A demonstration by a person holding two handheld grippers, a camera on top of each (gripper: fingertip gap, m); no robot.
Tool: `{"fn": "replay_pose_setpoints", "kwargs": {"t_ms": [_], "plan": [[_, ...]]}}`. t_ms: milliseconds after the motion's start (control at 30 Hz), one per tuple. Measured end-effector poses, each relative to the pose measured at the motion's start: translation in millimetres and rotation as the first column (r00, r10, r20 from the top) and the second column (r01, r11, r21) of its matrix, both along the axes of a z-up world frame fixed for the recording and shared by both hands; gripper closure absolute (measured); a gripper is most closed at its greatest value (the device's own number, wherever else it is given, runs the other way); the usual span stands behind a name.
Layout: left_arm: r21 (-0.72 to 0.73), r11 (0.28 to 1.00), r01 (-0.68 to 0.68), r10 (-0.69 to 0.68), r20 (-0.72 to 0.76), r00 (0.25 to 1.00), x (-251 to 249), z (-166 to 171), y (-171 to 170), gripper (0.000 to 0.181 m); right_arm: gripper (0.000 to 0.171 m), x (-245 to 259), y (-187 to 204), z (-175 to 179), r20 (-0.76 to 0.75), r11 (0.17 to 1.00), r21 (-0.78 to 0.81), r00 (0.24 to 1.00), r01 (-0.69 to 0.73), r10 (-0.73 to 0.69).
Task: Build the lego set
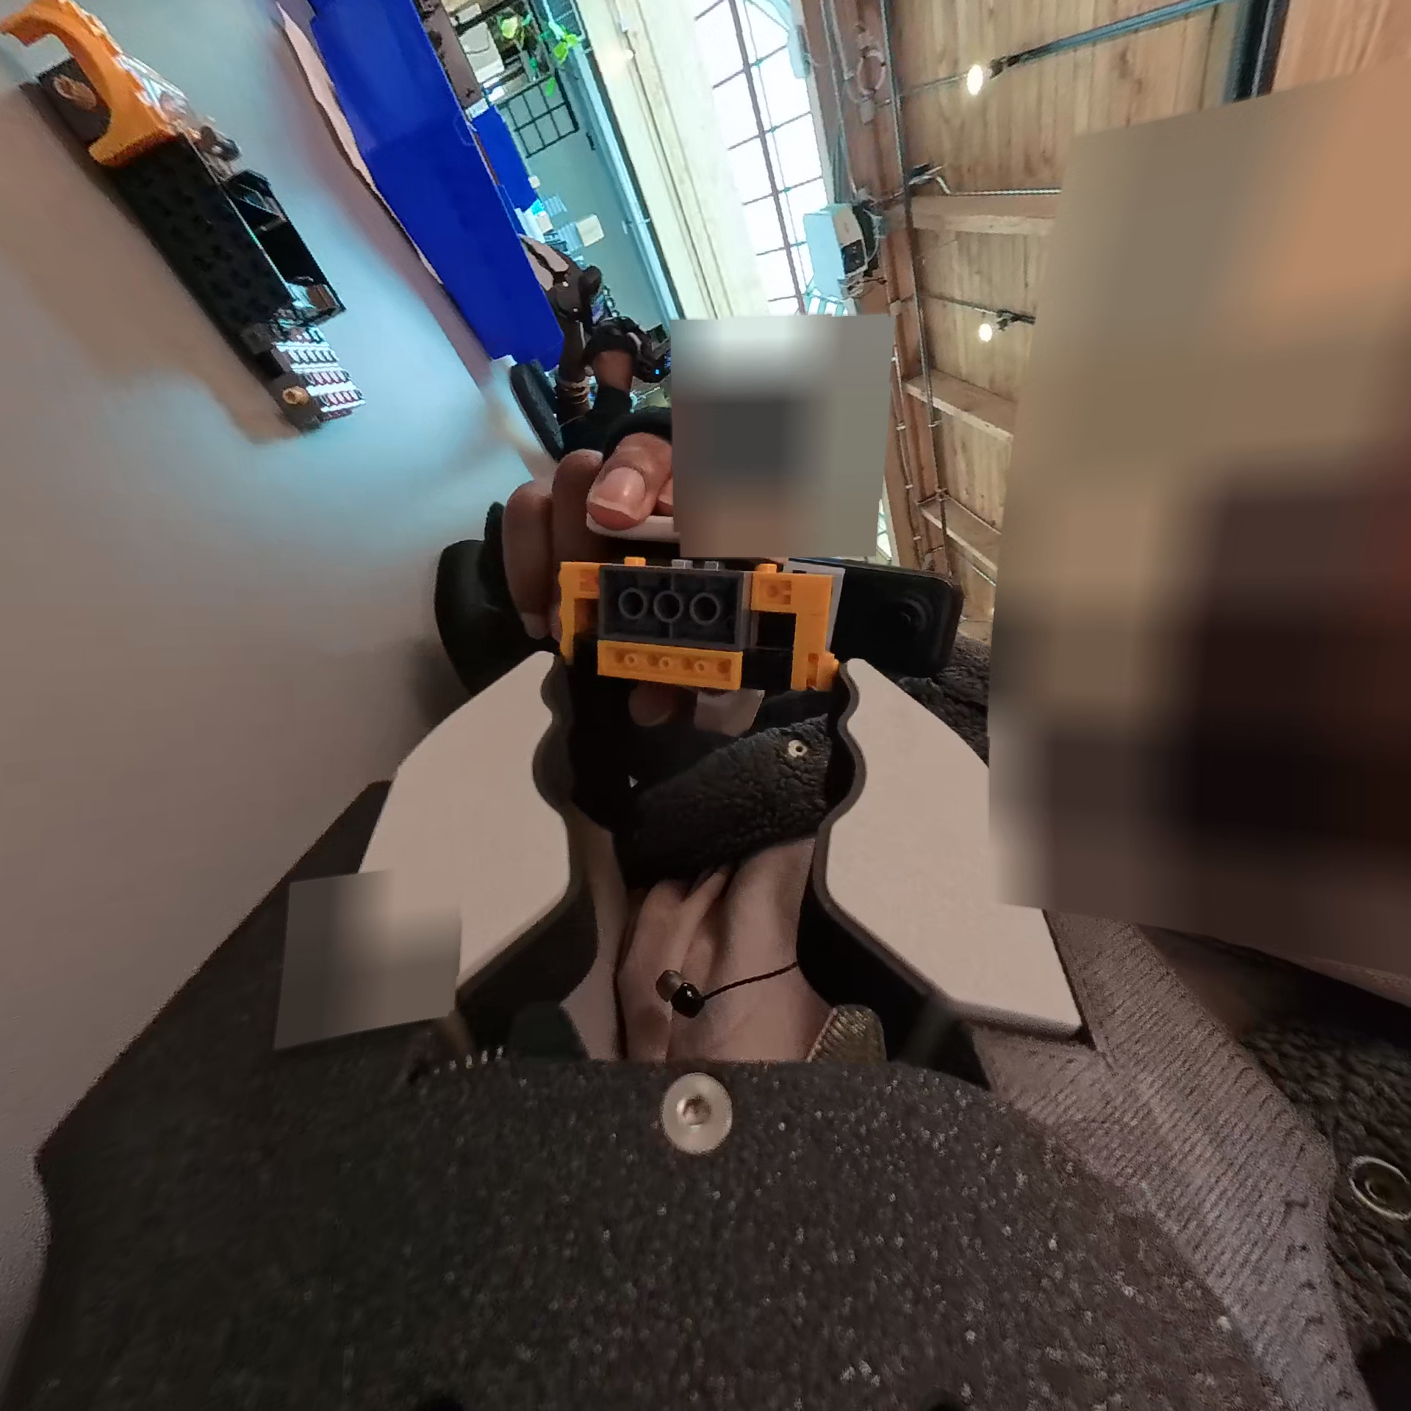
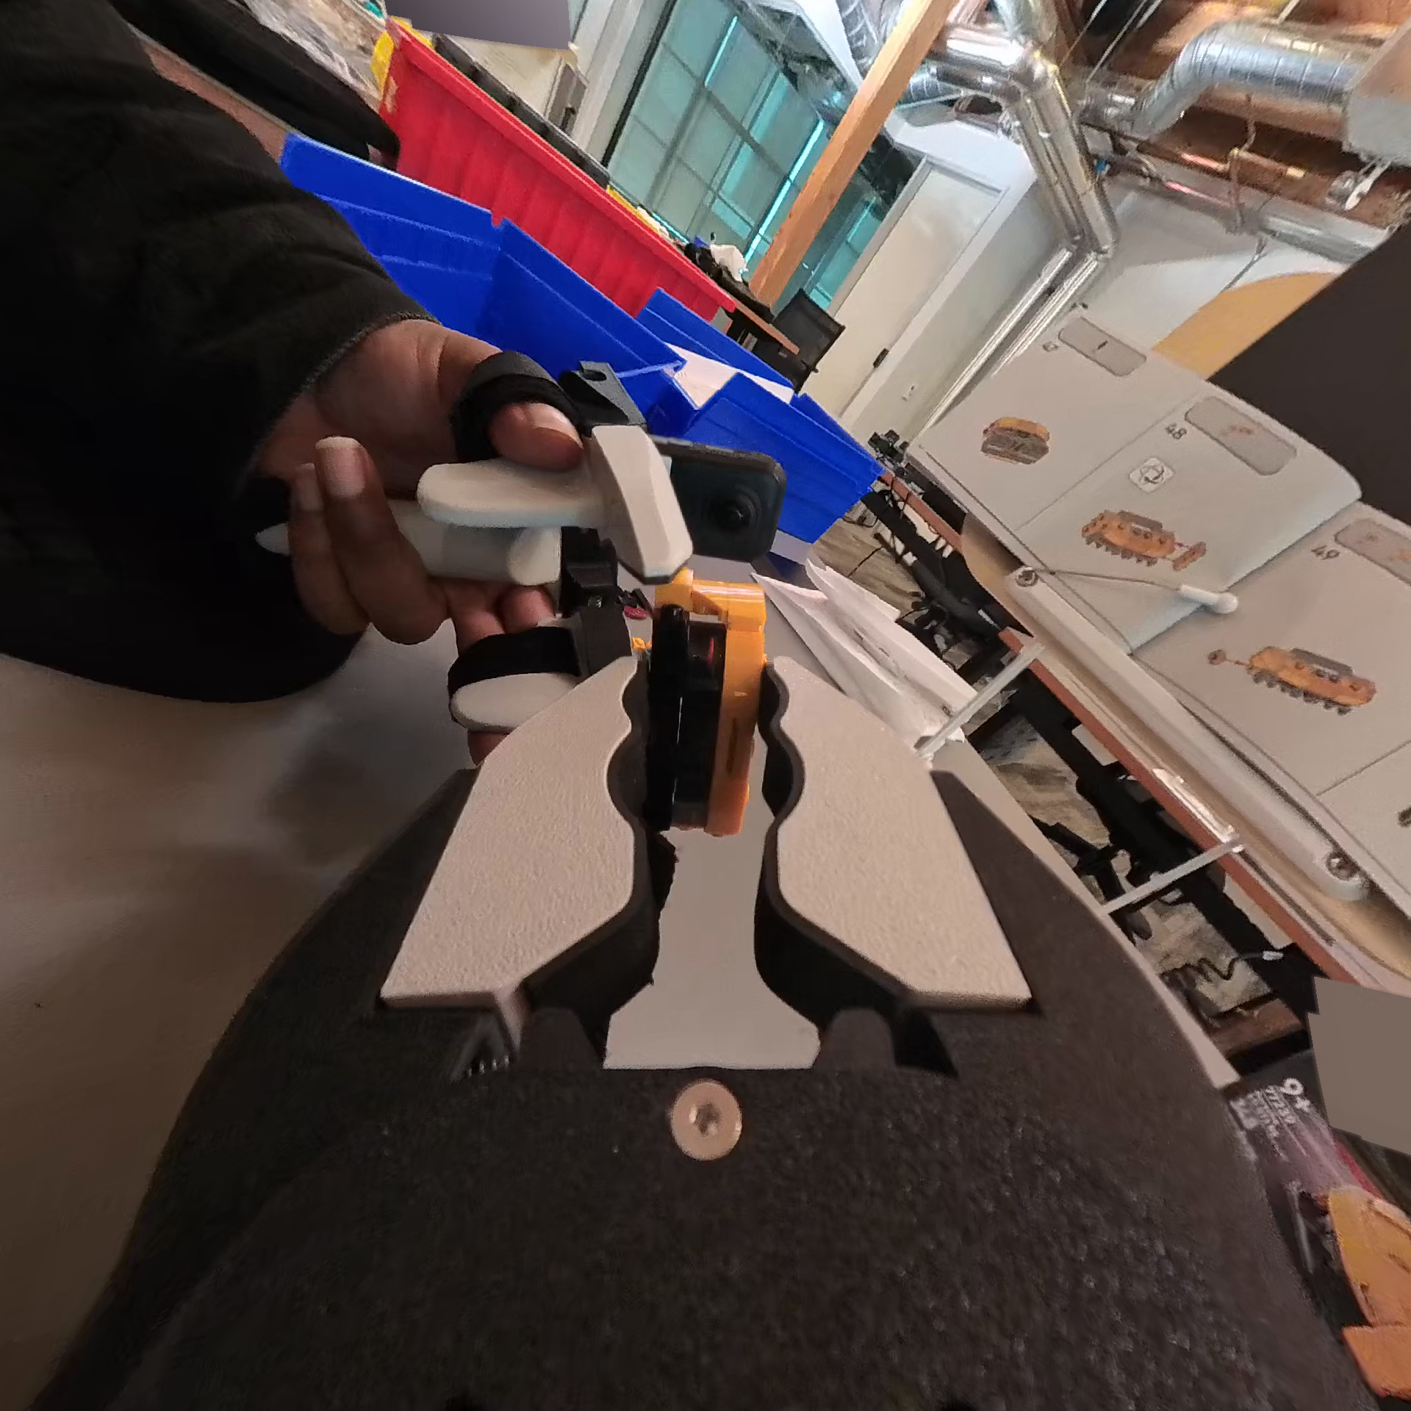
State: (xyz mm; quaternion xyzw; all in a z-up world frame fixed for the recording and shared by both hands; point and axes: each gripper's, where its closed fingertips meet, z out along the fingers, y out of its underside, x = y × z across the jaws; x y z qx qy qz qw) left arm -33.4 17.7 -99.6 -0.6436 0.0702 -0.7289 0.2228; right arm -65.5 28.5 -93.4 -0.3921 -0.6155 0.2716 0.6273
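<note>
Right wrist view: our right gripper (image 2: 706,744) pinches orange-and-black lego assembly (image 2: 706,733) edge-on between fingertips. Left gripper (image 1: 699,683) meets same assembly (image 1: 691,630) at its tips; clamped or not, cannot tell. We judge it light, rigid, apt to pop apart; grip flat sides.

Two grippers in play: the left gripper (image 1: 691,679) and the right gripper (image 2: 702,687). One small orange-and-black lego assembly (image 2: 706,710) sits between them. One larger black lego build (image 1: 221,244) lies on the table. Blue bins (image 2: 580,321) — I count three at least — plus one red bin (image 2: 527,175). One open instruction booklet (image 2: 1191,550), one hand (image 2: 382,473).
</note>
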Motion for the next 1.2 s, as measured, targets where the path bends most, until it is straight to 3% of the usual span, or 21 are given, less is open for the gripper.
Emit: {"fn": "replay_pose_setpoints", "kwargs": {"t_ms": [33, 433, 733, 967, 1200], "plan": [[-0.001, 1.0, 0.005, -0.005, 0.014, 1.0, 0.2, 0.9, -1.7, 0.117, 0.144, -0.1, -1.9, 0.9, -0.004, 1.0, 0.01, 1.0, -0.004, 0.005], [0.022, 1.0, -0.013, 0.012, 0.051, 0.999, 2.4, 6.3, -7.9, 0.118, 0.144, 0.5, -7.8, 7.3, -0.037, 0.998, 0.003, 0.998, -0.059, 0.059], [0.145, 0.98, -0.133, 0.157, -0.171, 0.973, -2.4, -8.1, 5.5, 0.121, 0.143, -2.6, 5.1, -8.5, 0.056, 0.999, 0.033, 0.998, 0.037, -0.039], [0.212, 0.969, -0.128, 0.186, -0.282, 0.941, 2.6, -17.2, -0.8, 0.121, 0.138, -1.8, -1.2, -16.3, 0.105, 0.995, 0.099, 0.994, 0.031, -0.042], [0.237, 0.965, -0.113, 0.173, -0.251, 0.952, 6.2, -6.7, -6.3, 0.121, 0.14, 2.9, -9.1, -2.4, 0.036, 0.992, 0.126, 0.999, 0.001, -0.006]]}}
